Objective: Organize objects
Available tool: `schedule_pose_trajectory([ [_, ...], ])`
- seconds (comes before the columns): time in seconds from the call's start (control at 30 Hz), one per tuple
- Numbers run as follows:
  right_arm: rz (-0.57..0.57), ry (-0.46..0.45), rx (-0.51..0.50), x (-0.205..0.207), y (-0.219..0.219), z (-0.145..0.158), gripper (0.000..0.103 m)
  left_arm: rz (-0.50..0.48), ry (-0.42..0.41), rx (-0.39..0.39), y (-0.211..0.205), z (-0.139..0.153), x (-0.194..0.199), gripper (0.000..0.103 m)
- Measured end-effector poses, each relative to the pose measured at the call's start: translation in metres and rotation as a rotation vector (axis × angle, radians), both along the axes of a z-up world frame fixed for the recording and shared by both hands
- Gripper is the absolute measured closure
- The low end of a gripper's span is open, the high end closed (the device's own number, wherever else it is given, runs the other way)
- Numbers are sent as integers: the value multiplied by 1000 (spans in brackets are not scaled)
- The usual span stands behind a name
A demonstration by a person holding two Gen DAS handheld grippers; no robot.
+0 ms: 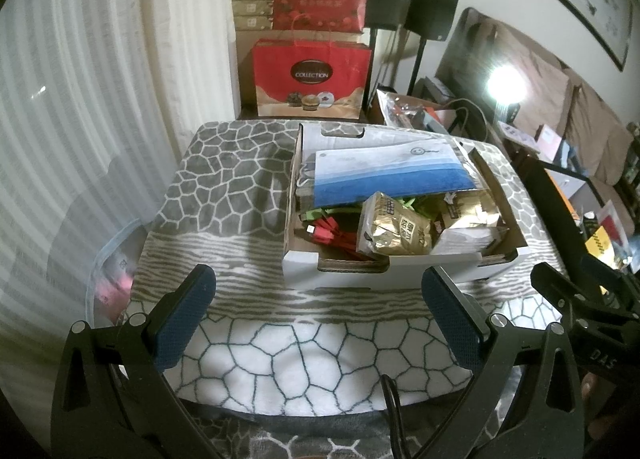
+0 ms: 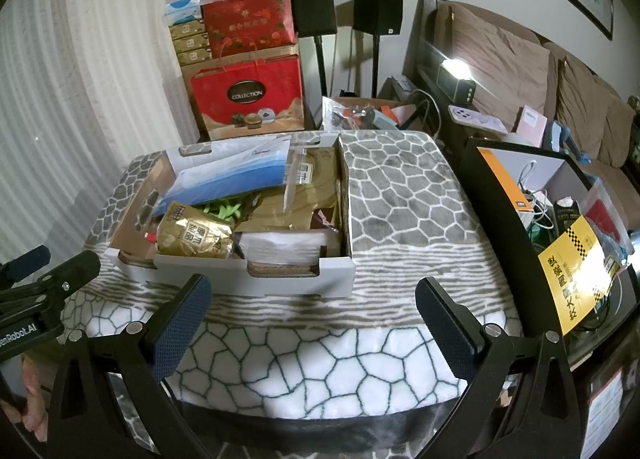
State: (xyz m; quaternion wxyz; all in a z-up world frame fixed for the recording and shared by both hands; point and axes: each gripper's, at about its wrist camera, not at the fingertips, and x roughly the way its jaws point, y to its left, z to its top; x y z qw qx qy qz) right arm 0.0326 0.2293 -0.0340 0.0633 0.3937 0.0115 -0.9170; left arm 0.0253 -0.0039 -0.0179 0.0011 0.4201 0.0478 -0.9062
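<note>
Hovering: both grippers hang above the near edge of the table, apart from everything on it.
Left gripper (image 1: 319, 319): jaws spread wide, nothing between the blue pads (image 1: 185, 323); blanket shows through the gap.
Right gripper (image 2: 313, 323): jaws likewise wide apart, empty; its tip also shows at the right edge of the left wrist view.
Table cover: grey-and-white blanket (image 2: 400, 187) with a cracked-stone pattern, a striped band across the middle.
Cardboard tray (image 1: 304, 263): white, shallow, open top, sits on the blanket ahead of both grippers, left of centre in the right wrist view.
Tray contents: blue-and-white flat packet (image 1: 384, 175) lies tilted across the far part; gold snack pouch (image 2: 194, 237) near the front wall; red cable (image 1: 332, 235) at the front left corner; green strips (image 2: 224, 211) partly under the flat packet; white wrapped bundle (image 2: 288, 245) at the front right.
Behind table: red gift bag (image 1: 312, 77) marked COLLECTION, standing upright, boxes stacked above it.
Right of table: black bin (image 2: 504, 187) holding cables and a yellow leaflet.
</note>
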Motion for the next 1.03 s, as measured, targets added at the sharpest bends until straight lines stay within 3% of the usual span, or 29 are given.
schedule_pose_trajectory([
  [1.03,-4,-2,-1,0,-2,0,0,3,-3,0,-1,-2,0,0],
])
